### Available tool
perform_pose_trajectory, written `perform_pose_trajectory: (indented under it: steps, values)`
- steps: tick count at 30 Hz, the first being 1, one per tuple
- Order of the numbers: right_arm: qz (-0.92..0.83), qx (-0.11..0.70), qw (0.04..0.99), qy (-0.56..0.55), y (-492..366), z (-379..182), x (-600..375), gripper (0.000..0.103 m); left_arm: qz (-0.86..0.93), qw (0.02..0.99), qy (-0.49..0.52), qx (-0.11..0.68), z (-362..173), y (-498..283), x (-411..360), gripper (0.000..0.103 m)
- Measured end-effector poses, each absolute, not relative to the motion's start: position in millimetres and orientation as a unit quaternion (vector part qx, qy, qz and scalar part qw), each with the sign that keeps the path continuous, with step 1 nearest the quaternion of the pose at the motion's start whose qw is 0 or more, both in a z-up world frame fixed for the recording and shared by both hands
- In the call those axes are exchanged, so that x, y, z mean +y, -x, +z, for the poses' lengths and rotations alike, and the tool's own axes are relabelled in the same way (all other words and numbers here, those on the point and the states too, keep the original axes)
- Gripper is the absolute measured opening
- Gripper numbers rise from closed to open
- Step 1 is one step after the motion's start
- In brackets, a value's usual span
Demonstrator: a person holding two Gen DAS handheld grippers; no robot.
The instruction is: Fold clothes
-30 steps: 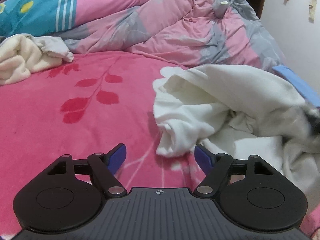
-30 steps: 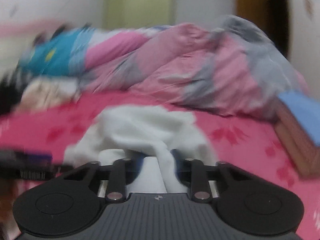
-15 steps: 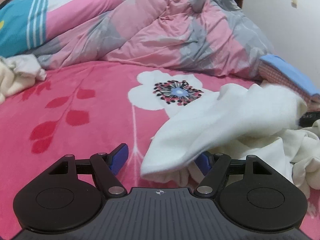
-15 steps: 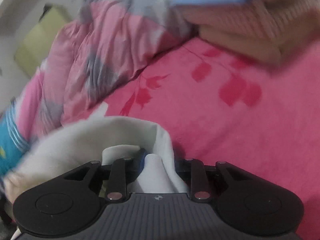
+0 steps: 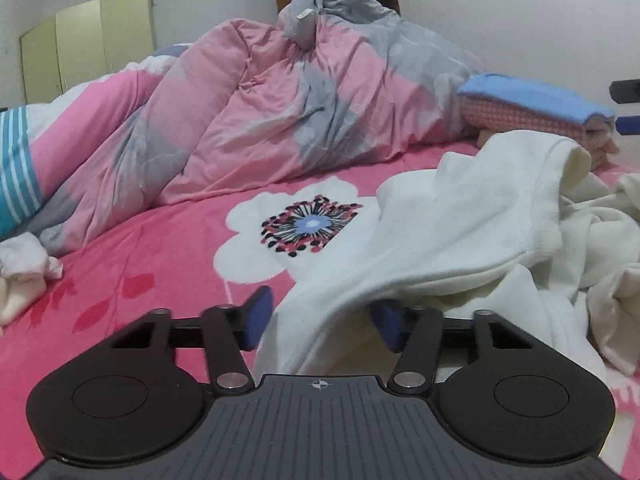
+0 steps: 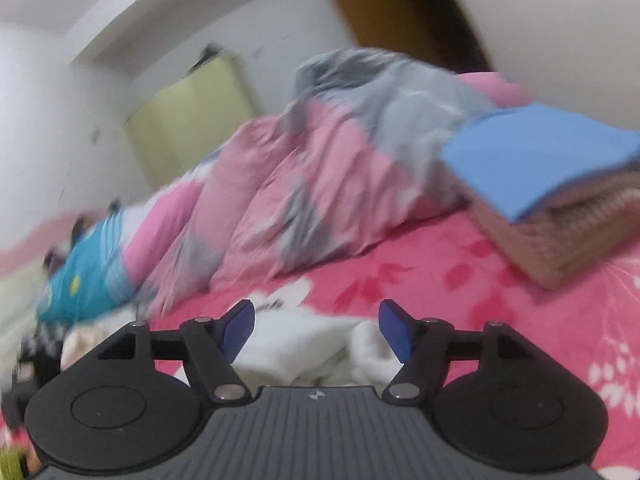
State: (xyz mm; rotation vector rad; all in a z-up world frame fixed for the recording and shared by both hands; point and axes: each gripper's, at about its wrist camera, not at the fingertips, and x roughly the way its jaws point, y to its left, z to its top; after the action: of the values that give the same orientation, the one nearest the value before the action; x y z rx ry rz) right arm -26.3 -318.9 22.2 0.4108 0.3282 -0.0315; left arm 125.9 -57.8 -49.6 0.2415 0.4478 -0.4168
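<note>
A cream-white garment point(image 5: 460, 232) lies crumpled on the pink flowered bedspread point(image 5: 160, 248), spreading from the centre to the right edge of the left wrist view. One flap of it drapes between the blue fingers of my left gripper point(image 5: 320, 316), which stands open around it. In the right wrist view, which is blurred, the same white garment point(image 6: 304, 348) lies bunched just below my right gripper point(image 6: 316, 320). That gripper is open, with nothing between its blue pads.
A pink and grey quilt point(image 5: 300, 92) is heaped across the back of the bed. A folded stack topped with a blue piece point(image 5: 536, 108) sits at the right; the same stack point(image 6: 560, 184) fills the right wrist view's right side. More cream cloth point(image 5: 20, 276) lies at the left.
My right gripper has opened and let go of the white garment, which now lies on the bed. My left gripper has moved forward so the garment's flap lies between its open fingers.
</note>
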Motion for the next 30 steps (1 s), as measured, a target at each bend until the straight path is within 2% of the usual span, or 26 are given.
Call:
perform_pose_trajectory:
  steps: [1, 4, 7, 13, 20, 26, 30]
  values:
    - [-0.009, 0.175, 0.967, -0.185, 20, 21, -312, 0.072, -0.200, 0.948, -0.113, 0.221, -49, -129, -58, 0.031]
    - [0.011, 0.225, 0.963, -0.147, -4, 11, -298, 0.072, -0.182, 0.955, -0.080, 0.220, -40, -137, -52, 0.015]
    - [0.022, 0.245, 0.964, -0.101, -26, 9, -289, 0.071, -0.155, 0.966, -0.055, 0.199, -28, -140, -41, 0.008]
    - [0.040, 0.234, 0.970, -0.044, -44, 26, -268, 0.071, -0.084, 0.984, -0.001, 0.154, 7, -142, -2, 0.006]
    - [0.079, 0.244, 0.966, 0.034, -70, 26, -238, 0.072, -0.044, 0.990, 0.011, 0.132, 32, -132, 30, 0.006]
    - [0.122, 0.249, 0.961, -0.012, -87, 30, -236, 0.072, -0.001, 0.993, 0.014, 0.116, 44, -127, 58, 0.006]
    - [0.162, 0.241, 0.957, -0.025, -101, 36, -223, 0.073, 0.016, 0.985, 0.014, 0.172, 27, -146, 68, 0.006]
